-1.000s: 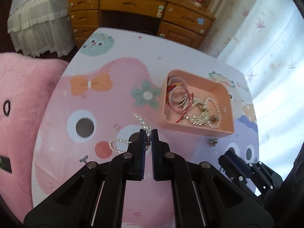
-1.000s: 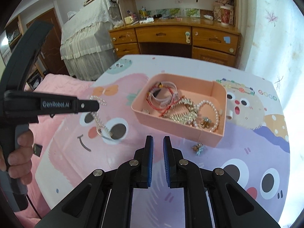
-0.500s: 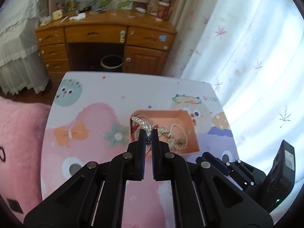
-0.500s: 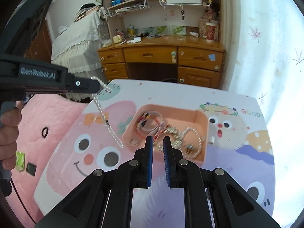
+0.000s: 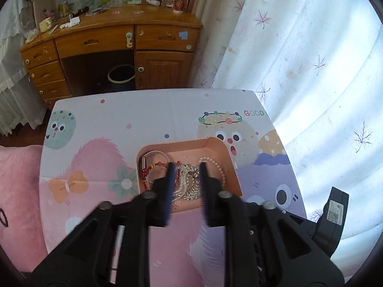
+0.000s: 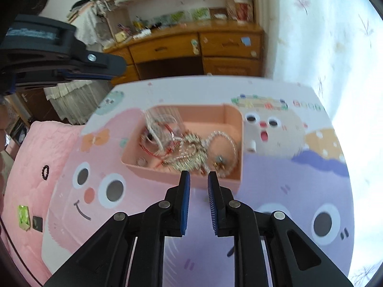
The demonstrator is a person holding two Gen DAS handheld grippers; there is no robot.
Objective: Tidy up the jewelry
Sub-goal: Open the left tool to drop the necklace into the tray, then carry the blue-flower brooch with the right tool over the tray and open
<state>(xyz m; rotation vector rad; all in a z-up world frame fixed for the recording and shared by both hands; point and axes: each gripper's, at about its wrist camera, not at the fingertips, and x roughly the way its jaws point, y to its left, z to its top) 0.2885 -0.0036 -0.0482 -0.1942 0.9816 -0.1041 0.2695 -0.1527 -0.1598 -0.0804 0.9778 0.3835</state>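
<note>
Both grippers over the pink tray, nothing held.

Left gripper [image 5: 185,167] is above the pink tray [image 5: 216,143] with its jaws spread and empty. Right gripper [image 6: 198,175] sits just at the tray's near wall, jaws slightly parted, also empty. Jewelry pile [image 6: 189,146] lies inside the tray on the bench [image 5: 155,110]: pearl strand [image 5: 216,165], red bracelet [image 5: 154,166], silvery chains. Motion blur, so probably a fresh pearl strand sits on the pile's left.
</note>
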